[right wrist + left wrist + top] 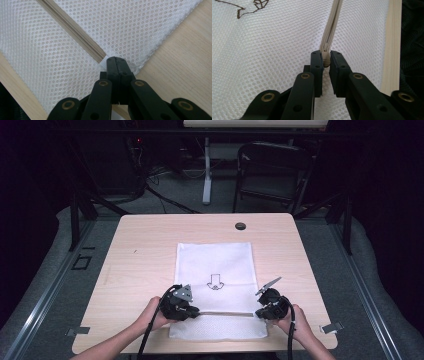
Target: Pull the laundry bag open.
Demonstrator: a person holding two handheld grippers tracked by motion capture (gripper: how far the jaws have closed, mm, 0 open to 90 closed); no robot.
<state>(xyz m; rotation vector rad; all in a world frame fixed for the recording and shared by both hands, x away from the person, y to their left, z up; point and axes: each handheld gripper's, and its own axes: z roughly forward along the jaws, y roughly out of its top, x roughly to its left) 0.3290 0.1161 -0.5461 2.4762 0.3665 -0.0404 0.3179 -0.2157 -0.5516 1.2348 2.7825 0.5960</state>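
Pale wooden surface (135, 250) with rounded corners sits in a dark room, grey carpet around it, a black folding chair (272, 170) and cables behind. The white mesh zip bag (215, 265) lies flat mid-surface, near the front edge. Left tool (326, 61) is pinched narrow on the beige zipper pull (326, 60); right tool (115, 62) is clamped tight on the bag's edge at the zipper's end.
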